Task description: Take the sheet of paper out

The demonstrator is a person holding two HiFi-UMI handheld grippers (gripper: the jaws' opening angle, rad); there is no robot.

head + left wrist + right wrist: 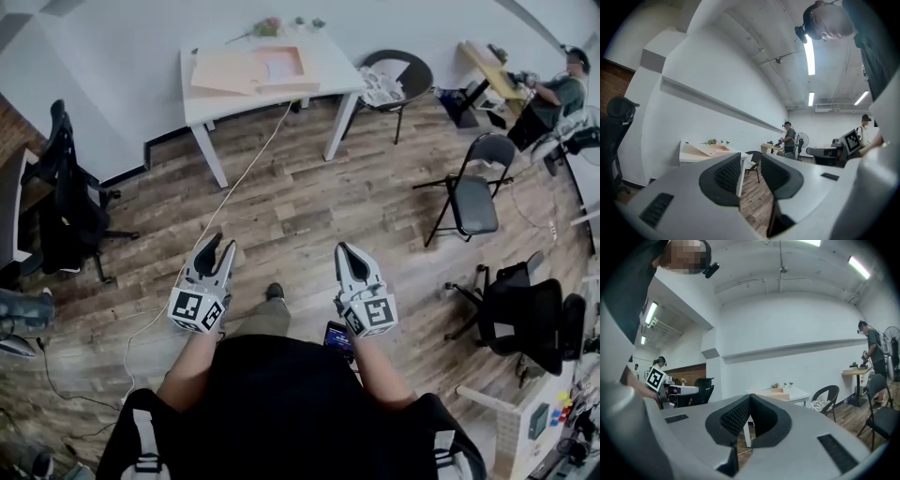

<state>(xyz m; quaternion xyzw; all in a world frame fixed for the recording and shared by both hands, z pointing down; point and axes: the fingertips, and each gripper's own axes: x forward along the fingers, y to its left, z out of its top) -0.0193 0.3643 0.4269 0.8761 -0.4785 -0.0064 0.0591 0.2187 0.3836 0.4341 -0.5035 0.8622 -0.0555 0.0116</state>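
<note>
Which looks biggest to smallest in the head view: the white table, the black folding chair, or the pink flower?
1. white rectangular table
2. black metal folding chair
3. small pink flower sprig

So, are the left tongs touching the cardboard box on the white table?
Apart. The head view shows the left tongs held near the person's body, with wooden floor lying between them and the cardboard box on the white table.

Too far off to read what's on the white surface (333, 73).
The pale patch (279, 64) inside the open box (298, 66) there is too small to call paper; the dark desk (8, 202) at the left is cut off by the picture's edge.
</note>
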